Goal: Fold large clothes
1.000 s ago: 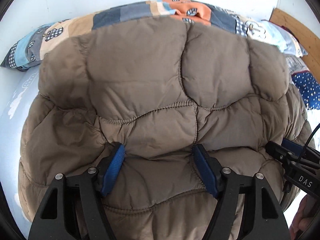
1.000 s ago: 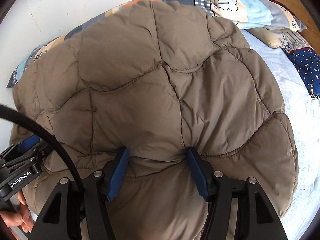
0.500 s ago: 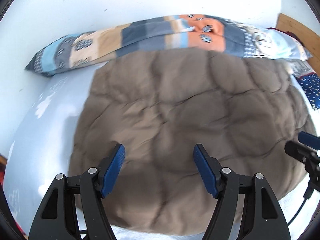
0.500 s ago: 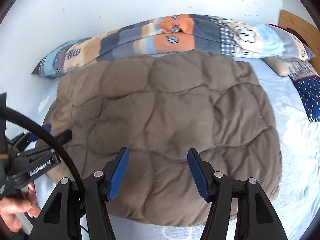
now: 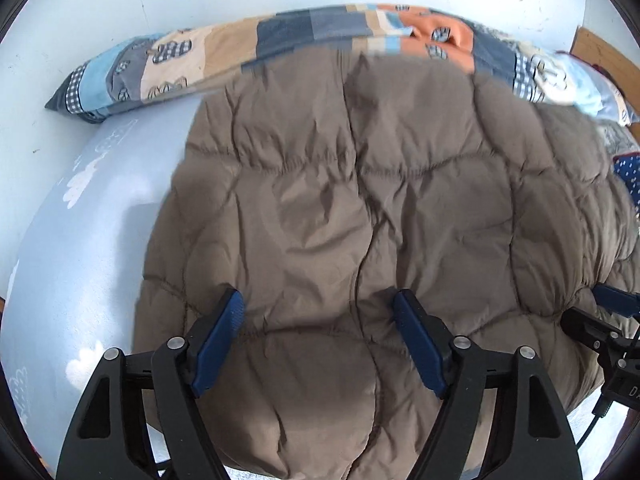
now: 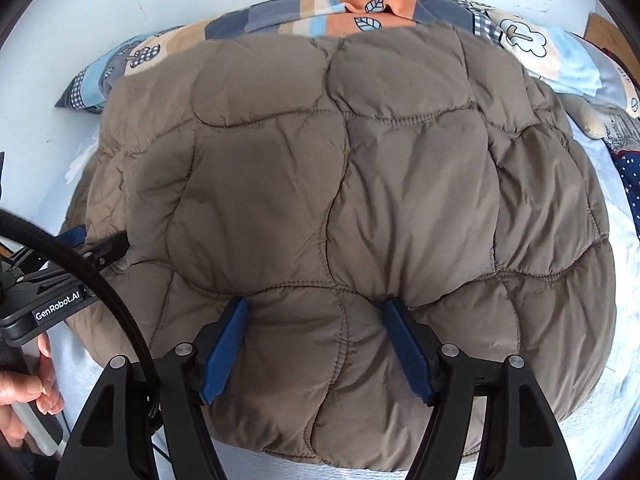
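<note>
A brown quilted puffer jacket [image 5: 380, 200] lies spread on the bed and fills most of both views [image 6: 340, 180]. My left gripper [image 5: 318, 300] is down on its near part. The jaws are opening, and puffy fabric bulges up between the blue pads without being pinched. My right gripper [image 6: 315, 304] stands the same way on the near hem area, jaws opening, fingertips [image 6: 240, 308] dented into the padding. Each gripper shows in the other's view: the right gripper [image 5: 600, 314] at the jacket's right edge, the left gripper [image 6: 96, 240] at its left edge.
A light blue bed sheet [image 5: 80, 240] shows left of the jacket. A long patchwork pillow [image 5: 280, 40] lies along the white wall behind. A navy starred cushion [image 6: 628, 184] and a wooden board [image 5: 600, 52] are at the right. A hand [image 6: 24, 388] holds the left gripper's handle.
A second ago both grippers pressed into the jacket. Half a second ago they hung above it, clear of the fabric. Now they are back down on it, with the jaws slightly wider.
</note>
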`<state>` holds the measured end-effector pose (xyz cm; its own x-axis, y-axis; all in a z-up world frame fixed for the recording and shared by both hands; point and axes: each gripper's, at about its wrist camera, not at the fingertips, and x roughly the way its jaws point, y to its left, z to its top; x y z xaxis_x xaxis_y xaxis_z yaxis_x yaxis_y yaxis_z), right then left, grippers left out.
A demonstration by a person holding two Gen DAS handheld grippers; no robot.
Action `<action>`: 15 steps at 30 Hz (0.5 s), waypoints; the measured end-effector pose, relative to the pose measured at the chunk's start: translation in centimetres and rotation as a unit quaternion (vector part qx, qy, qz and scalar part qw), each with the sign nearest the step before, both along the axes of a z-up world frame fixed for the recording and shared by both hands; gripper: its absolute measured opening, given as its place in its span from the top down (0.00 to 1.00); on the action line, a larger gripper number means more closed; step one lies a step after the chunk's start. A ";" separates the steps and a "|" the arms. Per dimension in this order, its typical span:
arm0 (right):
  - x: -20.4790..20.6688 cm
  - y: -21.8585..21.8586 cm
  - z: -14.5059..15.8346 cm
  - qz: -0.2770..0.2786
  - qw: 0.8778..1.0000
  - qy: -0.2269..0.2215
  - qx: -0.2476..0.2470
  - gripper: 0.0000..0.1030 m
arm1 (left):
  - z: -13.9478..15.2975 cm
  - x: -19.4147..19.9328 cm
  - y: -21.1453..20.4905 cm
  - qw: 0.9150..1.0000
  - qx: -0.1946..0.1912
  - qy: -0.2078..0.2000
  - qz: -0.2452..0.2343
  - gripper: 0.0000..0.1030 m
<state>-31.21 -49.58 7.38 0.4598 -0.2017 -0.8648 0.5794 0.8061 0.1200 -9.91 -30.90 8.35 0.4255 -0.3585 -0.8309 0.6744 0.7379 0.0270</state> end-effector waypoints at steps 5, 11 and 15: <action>-2.1 -3.2 5.5 -0.037 0.994 -0.102 -0.028 0.33 | 3.2 2.9 -0.6 0.997 -0.041 -0.051 0.030 0.26; -2.9 -9.4 4.3 -0.123 0.986 -0.095 -0.059 0.33 | 0.6 7.7 -2.1 0.997 -0.023 -0.013 0.068 0.26; -3.3 -12.9 1.0 -0.146 0.987 -0.071 -0.003 0.33 | -1.8 9.7 -3.3 0.997 0.011 0.020 0.070 0.24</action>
<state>-34.53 -62.51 8.35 0.4978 -0.3483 -0.7943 0.7645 0.6086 0.2123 -0.17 -34.25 6.50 0.4363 -0.2787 -0.8555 0.5651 0.8248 0.0195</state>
